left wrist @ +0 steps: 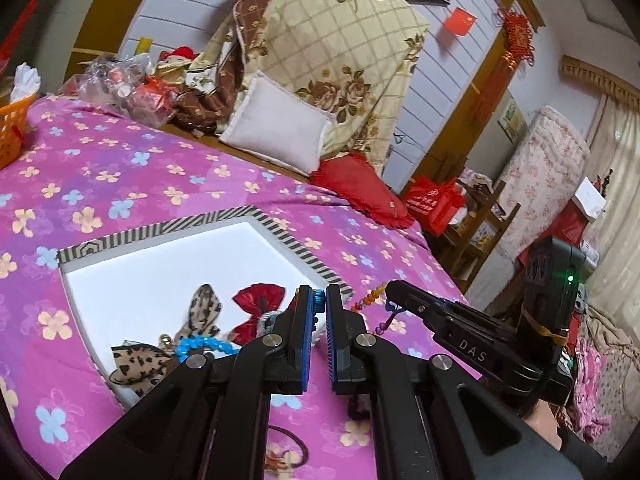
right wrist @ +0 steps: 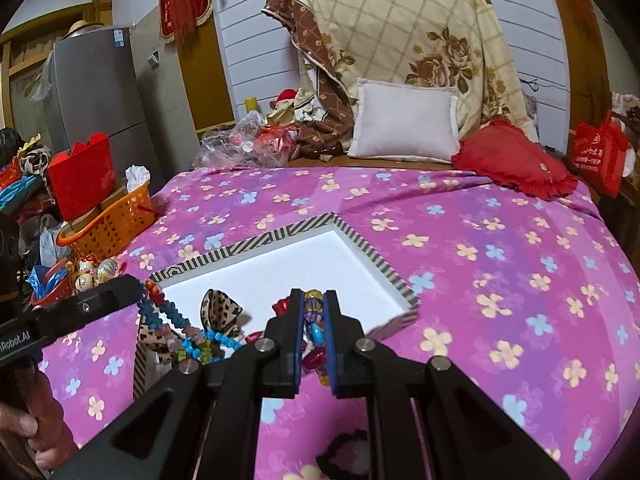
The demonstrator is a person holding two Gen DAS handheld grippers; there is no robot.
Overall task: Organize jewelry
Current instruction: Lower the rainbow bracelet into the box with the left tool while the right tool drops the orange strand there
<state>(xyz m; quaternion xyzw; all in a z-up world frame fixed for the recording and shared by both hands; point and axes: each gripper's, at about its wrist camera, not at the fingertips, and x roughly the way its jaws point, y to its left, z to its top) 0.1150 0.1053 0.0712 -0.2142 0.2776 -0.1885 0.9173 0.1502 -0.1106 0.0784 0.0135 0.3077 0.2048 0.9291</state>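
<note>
**Beads Held Over the White Tray**

In the middle of the pink flowered bedspread (right wrist: 500, 240) sits a white tray (right wrist: 280, 264) with a striped rim. At the bottom of the right wrist view, the right gripper (right wrist: 314, 334) squeezes a colorful bead bracelet (right wrist: 316, 332) between its blue pads — held just over the tray's near edge. The left gripper (left wrist: 322, 306) is clenched on a small blue bead string (left wrist: 319, 295), near the lower middle of its view. Inside the tray lie a leopard bow (left wrist: 206, 308), a red bow (left wrist: 258, 300) and bright blue beads (left wrist: 204, 345) — all crowded at the near side.
</note>
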